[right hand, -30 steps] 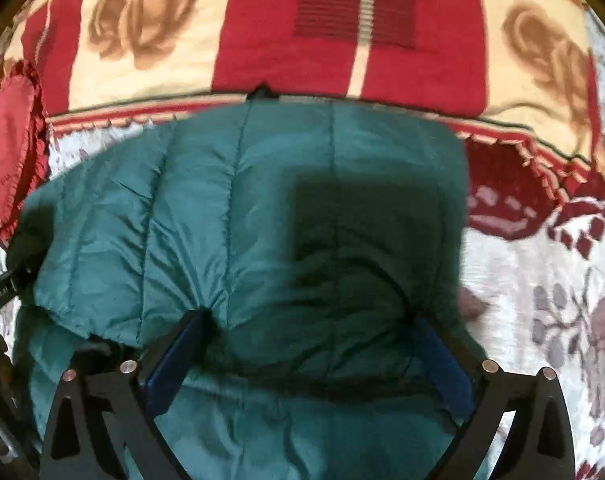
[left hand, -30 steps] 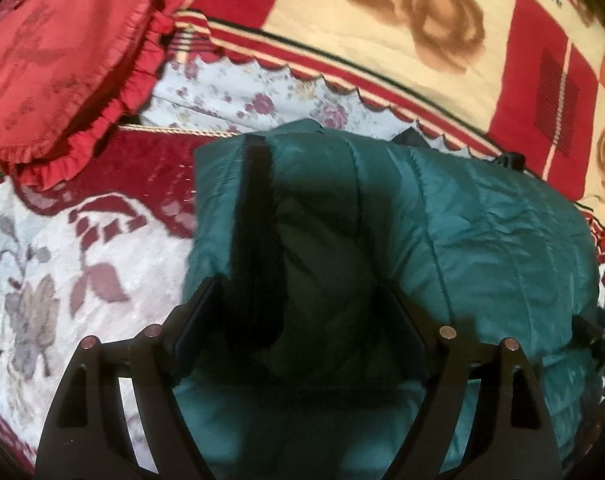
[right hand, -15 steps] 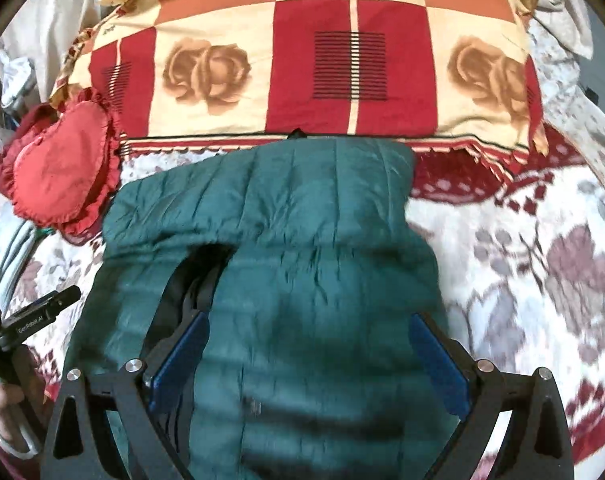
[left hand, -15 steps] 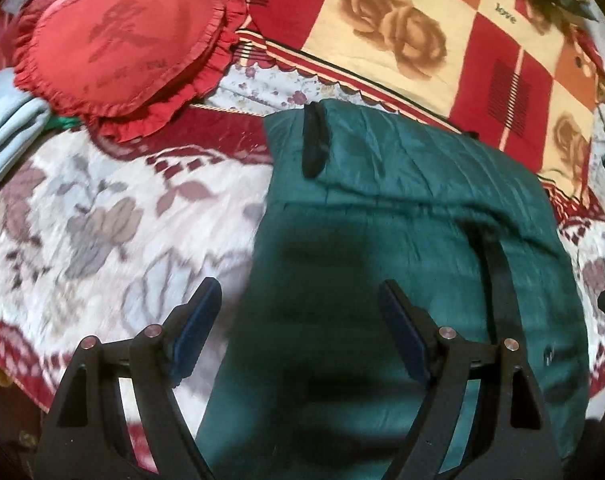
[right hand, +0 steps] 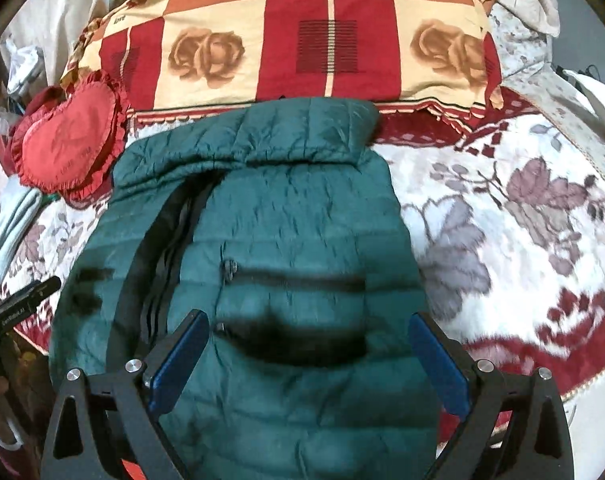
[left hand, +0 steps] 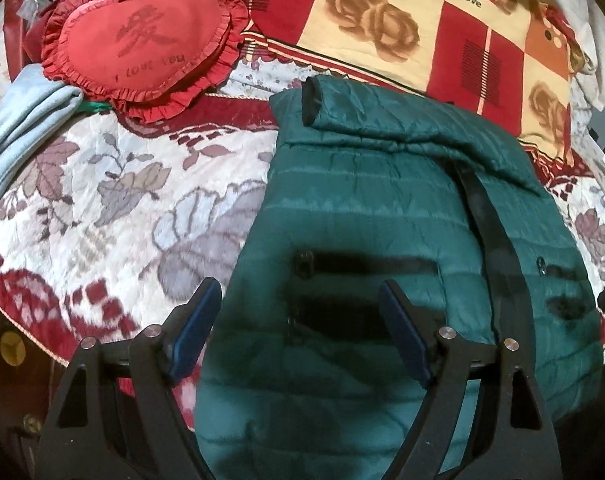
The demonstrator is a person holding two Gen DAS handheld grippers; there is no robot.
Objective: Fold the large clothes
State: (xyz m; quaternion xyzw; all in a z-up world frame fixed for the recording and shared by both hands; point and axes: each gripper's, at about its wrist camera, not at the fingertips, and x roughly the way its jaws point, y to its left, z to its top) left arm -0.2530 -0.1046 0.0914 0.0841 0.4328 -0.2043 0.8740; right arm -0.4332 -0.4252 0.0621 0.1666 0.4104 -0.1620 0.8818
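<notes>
Both claws gape wide and empty: left gripper (left hand: 296,320) and right gripper (right hand: 308,354) hover over the near green jacket (right hand: 302,220).

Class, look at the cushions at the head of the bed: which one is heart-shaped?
The red frilled cushion, to the left of the green jacket. The checked rose-print pillow behind the jacket is rectangular.
</notes>
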